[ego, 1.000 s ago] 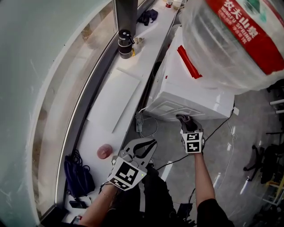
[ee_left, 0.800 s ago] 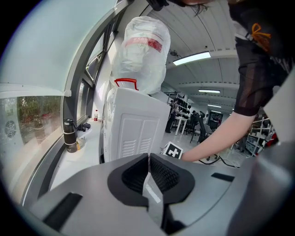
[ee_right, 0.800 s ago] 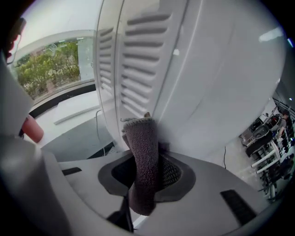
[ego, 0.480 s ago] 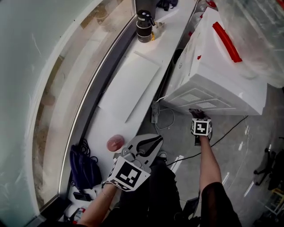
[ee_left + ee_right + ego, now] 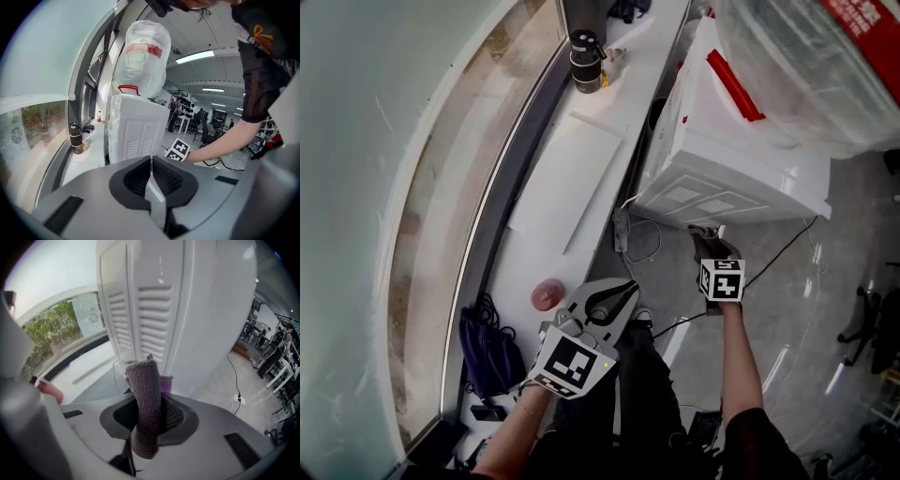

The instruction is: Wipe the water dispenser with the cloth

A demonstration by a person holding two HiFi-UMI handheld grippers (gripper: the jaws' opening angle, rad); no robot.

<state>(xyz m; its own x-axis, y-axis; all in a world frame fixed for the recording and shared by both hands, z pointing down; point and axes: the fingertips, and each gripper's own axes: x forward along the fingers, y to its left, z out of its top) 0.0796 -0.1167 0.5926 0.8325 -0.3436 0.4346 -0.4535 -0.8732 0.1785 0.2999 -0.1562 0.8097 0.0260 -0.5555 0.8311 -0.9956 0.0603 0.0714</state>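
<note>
The right claw (image 5: 149, 380) is clamped on the purple-grey cloth (image 5: 145, 404). The cloth's upper end stands just before the vented white panel of the water dispenser (image 5: 187, 305), perhaps not quite touching it. The left claw (image 5: 151, 165) is closed on nothing, well back from the dispenser.

Curved round at nine o'clock as a tall window (image 5: 384, 187), edged by a white ledge (image 5: 572, 178). Spread glossy grey floor (image 5: 825, 300) at three o'clock. Glowed from ceiling strip lights (image 5: 194, 56) above a far desk (image 5: 183, 120).
</note>
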